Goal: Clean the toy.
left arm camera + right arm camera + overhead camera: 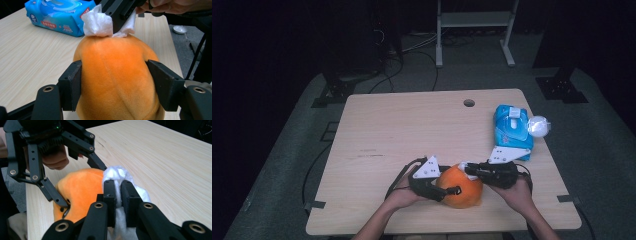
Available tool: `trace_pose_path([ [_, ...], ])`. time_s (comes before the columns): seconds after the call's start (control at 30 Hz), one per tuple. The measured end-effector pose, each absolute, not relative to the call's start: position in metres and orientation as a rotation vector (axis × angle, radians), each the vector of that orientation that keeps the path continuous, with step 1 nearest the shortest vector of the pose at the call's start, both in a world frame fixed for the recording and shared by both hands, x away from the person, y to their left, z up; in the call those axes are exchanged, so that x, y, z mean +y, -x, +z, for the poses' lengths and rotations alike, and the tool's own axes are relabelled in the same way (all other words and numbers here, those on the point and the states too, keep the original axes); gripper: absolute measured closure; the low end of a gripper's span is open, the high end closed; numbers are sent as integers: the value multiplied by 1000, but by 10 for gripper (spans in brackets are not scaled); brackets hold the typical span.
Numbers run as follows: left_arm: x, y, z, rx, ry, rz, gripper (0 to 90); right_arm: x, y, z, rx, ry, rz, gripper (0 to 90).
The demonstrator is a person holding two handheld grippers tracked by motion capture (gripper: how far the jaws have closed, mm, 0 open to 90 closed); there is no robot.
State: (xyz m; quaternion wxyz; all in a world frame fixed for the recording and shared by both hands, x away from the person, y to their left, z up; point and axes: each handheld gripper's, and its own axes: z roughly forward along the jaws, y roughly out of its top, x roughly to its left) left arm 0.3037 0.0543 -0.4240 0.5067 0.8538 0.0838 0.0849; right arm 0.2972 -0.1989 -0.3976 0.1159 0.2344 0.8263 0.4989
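A: Orange plush toy (460,187) sits at the near edge of the wooden table (412,130), between the two hands. Orientation?

B: In the high view its long axis runs roughly left to right across the table. In the left gripper view a centre seam runs away from the camera toward the far end, where the wipe sits. Which end is the head I cannot tell.

A: Left gripper (447,191)?

B: Jaws clamped on the toy's two flanks, pads pressing into the plush.

A: Right gripper (118,195)?

B: Jaws pressed together, pinching a crumpled white wet wipe (117,175), and the wipe rests against the toy's top.

A: Any writing?

B: Blue pack of wet wipes (512,127) lies at the far right of the table, well apart from the toy. It has a red label band, print too small to read. A small white round object (539,126) lies just beside the pack.
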Motion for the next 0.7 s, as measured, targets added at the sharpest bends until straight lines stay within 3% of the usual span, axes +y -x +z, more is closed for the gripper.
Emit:
trace_pose_path([
  [0.2,58,-304,-423,171,-2081,222,321,-174,-287,-392,2448,-559,1458,820],
  [0.43,80,-322,-434,272,-2059,124,326,-203,-302,-404,2439,-709,1424,820],
  [0.57,77,-321,-426,301,-2033,104,202,-199,-299,-404,2440,-693,1421,820],
  [0.7,68,-317,-418,276,-2000,116,221,-180,-293,-403,2450,-614,1435,819],
])
